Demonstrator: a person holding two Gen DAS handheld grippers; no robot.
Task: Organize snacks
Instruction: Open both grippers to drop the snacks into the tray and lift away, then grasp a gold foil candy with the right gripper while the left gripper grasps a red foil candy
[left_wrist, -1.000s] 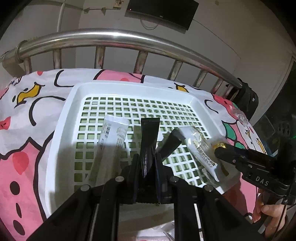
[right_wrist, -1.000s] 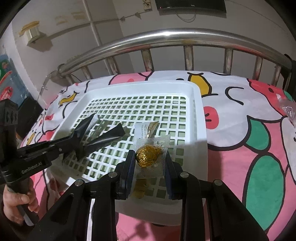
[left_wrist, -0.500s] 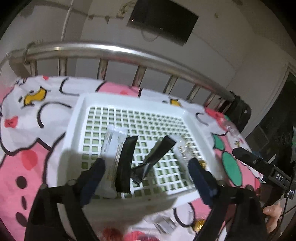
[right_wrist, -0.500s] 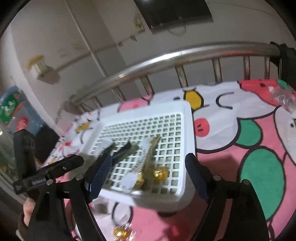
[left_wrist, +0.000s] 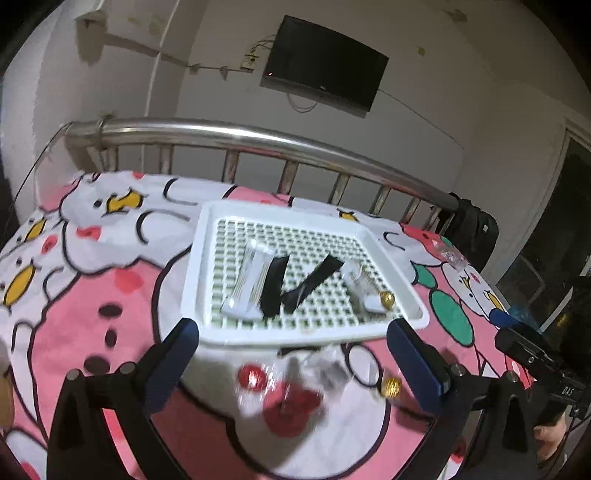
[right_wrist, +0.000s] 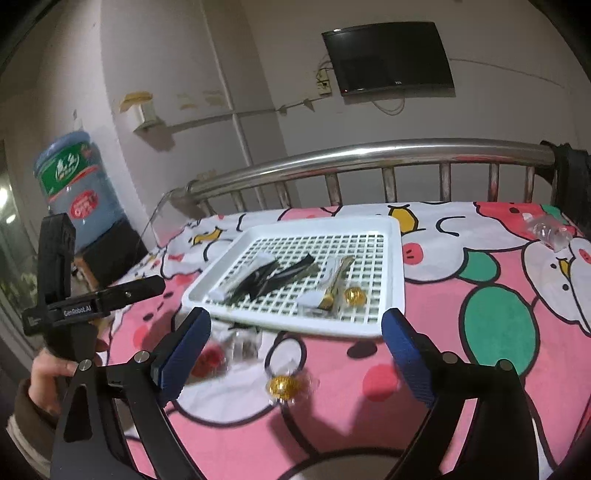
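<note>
A white lattice tray (left_wrist: 207, 258) (right_wrist: 391, 280) lies on the bed. In it are a white sachet (left_wrist: 251, 284), two black sachets (left_wrist: 273, 291) (left_wrist: 314, 280), a white-and-gold packet (left_wrist: 362, 291) and a gold ball candy (left_wrist: 387, 300) (right_wrist: 355, 296). On the sheet in front of the tray lie a red candy (left_wrist: 255, 376) (right_wrist: 208, 360), a gold candy (left_wrist: 391, 386) (right_wrist: 284, 386) and clear wrappers (left_wrist: 328, 369). My left gripper (left_wrist: 291, 332) and right gripper (right_wrist: 295, 321) hover short of the tray's near rim. The jaws of both are opening wide, with nothing between them.
A steel bed rail (left_wrist: 258, 138) runs behind the tray. A clear bag (right_wrist: 546, 230) lies at the far right of the cartoon sheet. A black bag (left_wrist: 472, 229) hangs on the rail's right end. A water bottle (right_wrist: 70, 184) stands left of the bed.
The left gripper let go of a black sachet and the right let go of the gold candy, both in the tray. Both opened wide and drew back and up, bringing the loose candies into view.
</note>
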